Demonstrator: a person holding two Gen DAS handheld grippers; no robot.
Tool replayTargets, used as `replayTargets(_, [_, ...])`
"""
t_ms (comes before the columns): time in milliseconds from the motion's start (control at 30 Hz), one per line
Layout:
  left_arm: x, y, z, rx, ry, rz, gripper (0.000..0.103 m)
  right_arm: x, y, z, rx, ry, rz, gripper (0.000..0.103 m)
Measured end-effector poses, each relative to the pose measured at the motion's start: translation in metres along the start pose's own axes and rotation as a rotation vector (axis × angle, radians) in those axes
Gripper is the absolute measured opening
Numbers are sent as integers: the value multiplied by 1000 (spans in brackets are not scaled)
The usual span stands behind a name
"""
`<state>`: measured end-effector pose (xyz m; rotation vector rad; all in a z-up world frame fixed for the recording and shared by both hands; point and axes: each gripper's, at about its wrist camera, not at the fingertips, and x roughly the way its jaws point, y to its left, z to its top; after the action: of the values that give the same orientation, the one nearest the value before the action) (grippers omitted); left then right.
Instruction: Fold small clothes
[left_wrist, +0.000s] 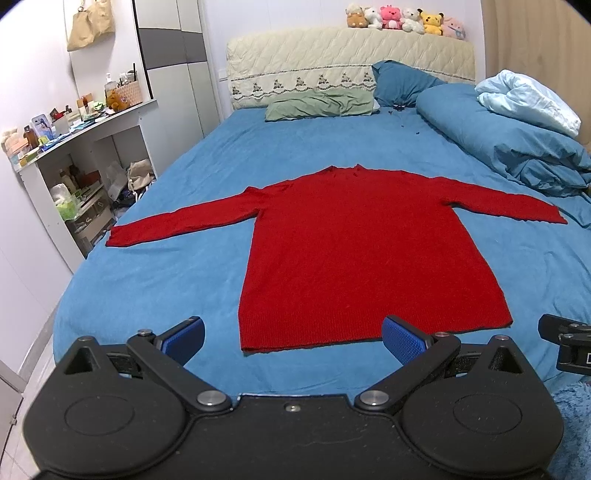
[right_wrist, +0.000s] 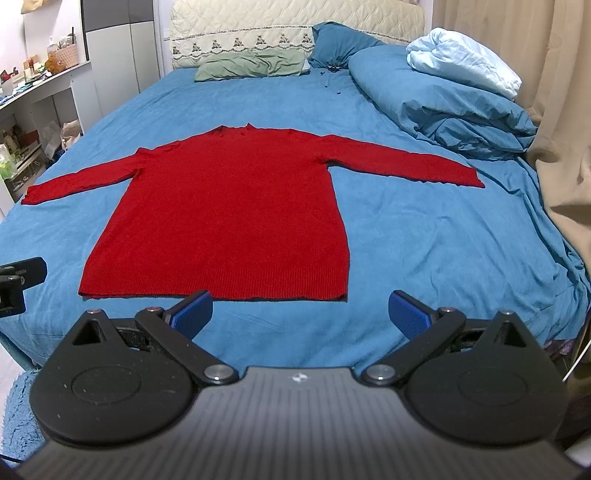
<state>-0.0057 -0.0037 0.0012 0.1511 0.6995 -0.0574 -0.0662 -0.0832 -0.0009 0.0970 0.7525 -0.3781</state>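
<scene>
Red knit sweater (left_wrist: 354, 251) is lying flat and unfolded on the blue bed (left_wrist: 177, 280), sleeves spread wide, while I am holding my left gripper (left_wrist: 293, 338) and right gripper (right_wrist: 301, 312) released above its hem, no fold yet made.

Left black two-finger gripper (left_wrist: 293, 341) and right black two-finger gripper (right_wrist: 301, 314): blue-padded jaws spread wide, level, side by side, nothing held.

Even indoor light; sharp; fisheye-bent, vignetted corners.
</scene>
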Motion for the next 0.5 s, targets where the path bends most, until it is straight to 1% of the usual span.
replayTargets(500, [-2,-1,1,13,-10,1,103,-2,1,2,1,-3,1,103])
